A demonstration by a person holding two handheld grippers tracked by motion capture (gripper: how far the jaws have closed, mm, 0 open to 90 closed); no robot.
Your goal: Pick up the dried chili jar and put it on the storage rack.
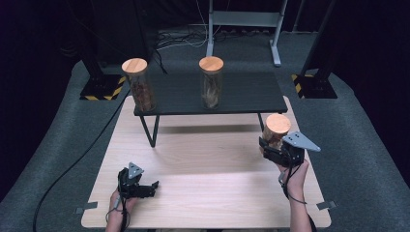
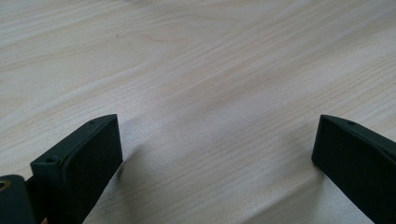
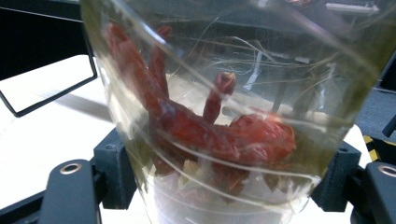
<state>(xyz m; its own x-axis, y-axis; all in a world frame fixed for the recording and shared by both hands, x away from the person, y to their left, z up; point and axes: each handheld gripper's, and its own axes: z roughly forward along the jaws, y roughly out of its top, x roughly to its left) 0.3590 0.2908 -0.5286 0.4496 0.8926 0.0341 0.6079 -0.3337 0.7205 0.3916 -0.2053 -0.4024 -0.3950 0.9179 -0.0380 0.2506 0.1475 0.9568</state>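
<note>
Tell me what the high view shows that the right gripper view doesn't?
High view alone: two more jars with wooden lids standing on the black shelf, and the left gripper open over the wooden table. Right gripper view alone: the dried red chillies seen close through the glass. Both share the chilli jar clamped in the right gripper.

We see a glossy clear jar (image 3: 224, 116) with a smooth wooden lid (image 1: 278, 123), matt black plastic jaws, a pale, matt wood-grain bench (image 2: 210, 70) and a matt dark shelf (image 1: 241, 94).
</note>
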